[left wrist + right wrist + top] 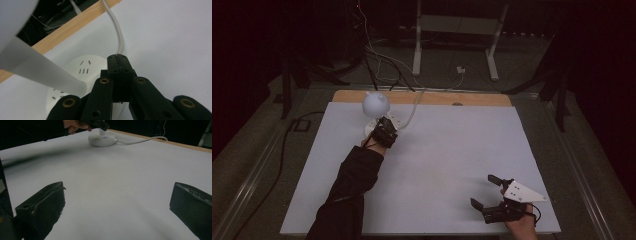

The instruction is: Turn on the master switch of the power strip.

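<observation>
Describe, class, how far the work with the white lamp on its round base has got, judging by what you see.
Done: the left gripper, jaws shut with nothing between them, has reached the white desk lamp's round base, fingertips just above its top. In hand: it appears to be pressing or about to press that top, though contact cannot be confirmed. Left: any result on the lamp's white globe head, and pulling back. The right gripper rests open on the white table mat.

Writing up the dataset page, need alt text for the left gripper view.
The left gripper, its jaws shut and empty, points down over a round white lamp base with socket slots. The lamp's white stem slants up to the left, and a white cable runs toward the table's wooden edge.
</observation>
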`<state>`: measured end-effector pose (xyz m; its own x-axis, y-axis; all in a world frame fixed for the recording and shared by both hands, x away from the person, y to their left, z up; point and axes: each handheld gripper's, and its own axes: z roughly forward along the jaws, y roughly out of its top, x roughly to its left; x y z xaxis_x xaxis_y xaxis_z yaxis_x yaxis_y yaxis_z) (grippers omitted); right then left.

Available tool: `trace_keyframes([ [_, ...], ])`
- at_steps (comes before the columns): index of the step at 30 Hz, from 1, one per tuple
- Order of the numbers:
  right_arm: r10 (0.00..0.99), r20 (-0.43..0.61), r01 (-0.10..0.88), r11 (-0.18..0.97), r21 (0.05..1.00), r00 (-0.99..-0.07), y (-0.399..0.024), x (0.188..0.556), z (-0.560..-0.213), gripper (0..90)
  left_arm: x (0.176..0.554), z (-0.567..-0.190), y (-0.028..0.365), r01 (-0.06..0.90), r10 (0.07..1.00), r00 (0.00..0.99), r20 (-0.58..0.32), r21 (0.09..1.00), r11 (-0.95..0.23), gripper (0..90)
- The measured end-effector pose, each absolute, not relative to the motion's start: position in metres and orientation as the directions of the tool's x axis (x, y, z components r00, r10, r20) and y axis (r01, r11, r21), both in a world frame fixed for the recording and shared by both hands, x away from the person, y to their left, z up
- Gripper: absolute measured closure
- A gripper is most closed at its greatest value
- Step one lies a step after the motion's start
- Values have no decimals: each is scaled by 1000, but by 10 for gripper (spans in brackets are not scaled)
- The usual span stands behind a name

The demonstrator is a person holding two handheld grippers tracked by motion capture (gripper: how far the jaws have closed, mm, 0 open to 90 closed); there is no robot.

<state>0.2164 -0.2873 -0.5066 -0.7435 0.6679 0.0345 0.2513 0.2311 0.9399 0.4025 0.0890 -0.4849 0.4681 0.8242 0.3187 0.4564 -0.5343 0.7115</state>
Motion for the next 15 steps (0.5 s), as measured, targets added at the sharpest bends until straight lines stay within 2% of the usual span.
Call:
trace_keyframes([
  [8,668,34,251,231,940,-743,-287,217,-507,0,394,-474,97,473,844,478,242,739,-479,900],
  [9,668,33,252,233,939,-743,-287,217,-507,1,393,-473,98,470,845,481,235,744,-475,773],
  [12,669,33,252,233,939,-743,-287,217,-507,1,387,-468,99,467,836,515,188,757,-458,763],
  [15,670,33,250,231,940,-742,-288,216,-506,1,384,-465,98,472,822,553,137,761,-445,653],
])
